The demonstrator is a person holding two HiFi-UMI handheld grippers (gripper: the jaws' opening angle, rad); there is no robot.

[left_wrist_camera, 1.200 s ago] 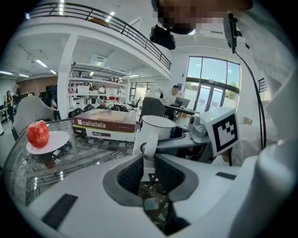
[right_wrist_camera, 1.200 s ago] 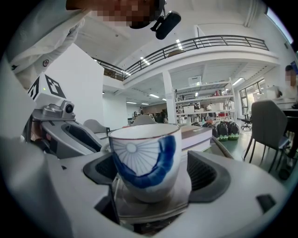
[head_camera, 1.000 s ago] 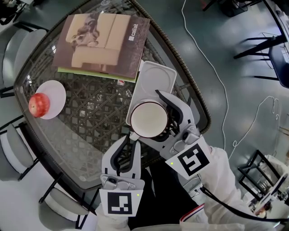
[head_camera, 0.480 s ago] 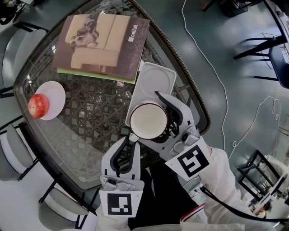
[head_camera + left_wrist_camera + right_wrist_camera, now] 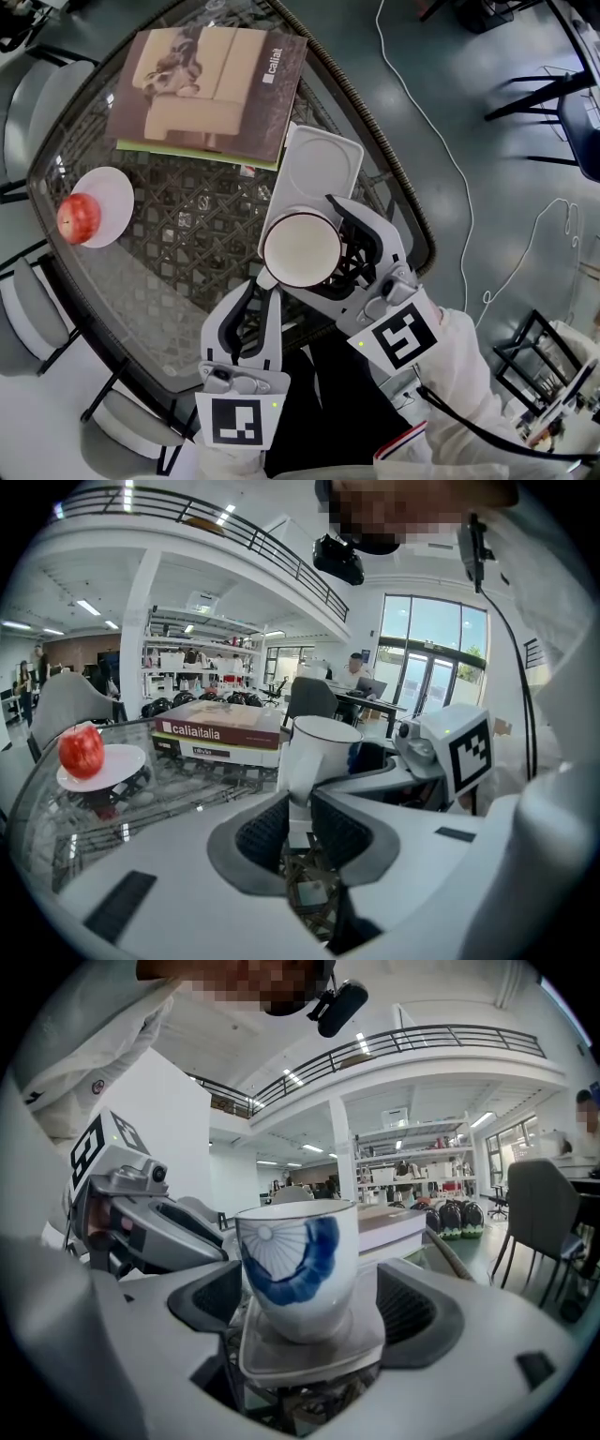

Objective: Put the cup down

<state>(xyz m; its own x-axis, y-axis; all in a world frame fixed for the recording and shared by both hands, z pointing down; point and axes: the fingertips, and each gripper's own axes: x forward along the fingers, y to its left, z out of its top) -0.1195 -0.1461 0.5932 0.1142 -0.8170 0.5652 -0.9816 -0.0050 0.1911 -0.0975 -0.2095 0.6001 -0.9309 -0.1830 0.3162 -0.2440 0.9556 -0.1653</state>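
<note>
A white cup (image 5: 302,248) with a blue pattern (image 5: 298,1260) stands upright on the near end of a white rectangular tray (image 5: 319,169). My left gripper (image 5: 267,283) is shut on the cup's handle (image 5: 298,808) from the near side. My right gripper (image 5: 309,246) reaches in from the right, its jaws on either side of the tray's near end (image 5: 314,1349), pads against the tray's edges and the cup between them. The cup's foot looks to rest on the tray.
The tray lies on a round glass table (image 5: 169,300) with a wicker rim. A large book (image 5: 211,89) lies at the back. A red apple (image 5: 79,217) sits on a small white plate (image 5: 117,192) at the left. Chairs stand around; a cable (image 5: 441,141) runs across the floor.
The cup and both grippers have shifted slightly left, the left gripper a little nearer. Both grips are unchanged.
</note>
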